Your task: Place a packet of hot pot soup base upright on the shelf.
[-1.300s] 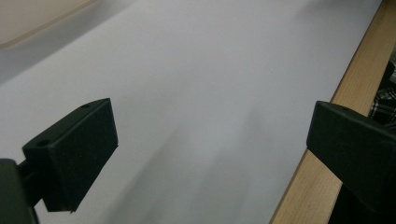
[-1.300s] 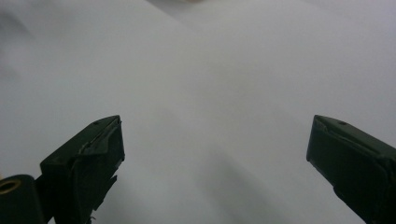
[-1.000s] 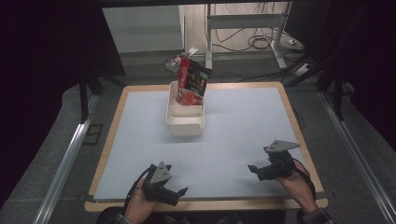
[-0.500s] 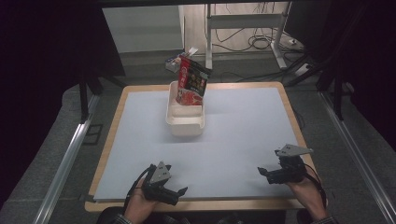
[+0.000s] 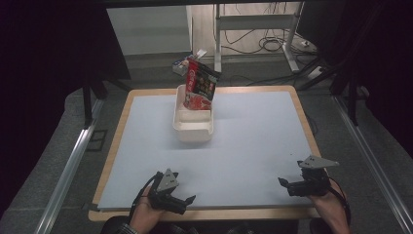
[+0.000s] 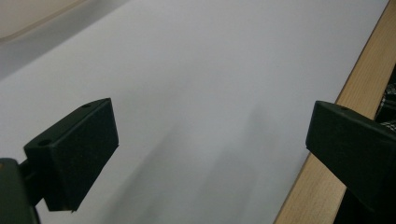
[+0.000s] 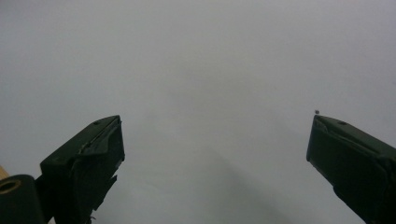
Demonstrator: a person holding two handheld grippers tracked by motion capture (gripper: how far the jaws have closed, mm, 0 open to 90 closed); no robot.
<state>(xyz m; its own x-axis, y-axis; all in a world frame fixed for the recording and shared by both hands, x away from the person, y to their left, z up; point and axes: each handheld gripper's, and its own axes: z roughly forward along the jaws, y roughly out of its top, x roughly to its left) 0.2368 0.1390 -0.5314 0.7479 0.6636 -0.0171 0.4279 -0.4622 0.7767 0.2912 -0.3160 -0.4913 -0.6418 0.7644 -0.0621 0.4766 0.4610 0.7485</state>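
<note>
A white tray (image 5: 194,127) is seen on the pale blue-grey mat of the surface (image 5: 253,146), toward its far side and a little left of centre. A red-and-black snack bag (image 5: 199,87) stands upright in the far end of the tray, leaning past its far rim; the near end of the tray is bare. A smaller packet, too blurred to be made out, is glimpsed just behind the bag.

Well apart from the tray, at the near edge of the surface, the left claw (image 5: 187,201) is held low in a hand (image 5: 143,217) — nearer than the tray and slightly to its left. In the left gripper view the jaws are spread wide with nothing between them, the mat lying below and the wooden border (image 6: 322,172) of the surface running under the right-hand jaw; a pale corner of the tray (image 6: 28,16) is caught at the top left.

The right claw (image 5: 283,182) is held far to the tray's right, also by the near edge, its grey plate on top. In the right gripper view its jaws are likewise parted wide over bare mat, gripping nothing
</note>
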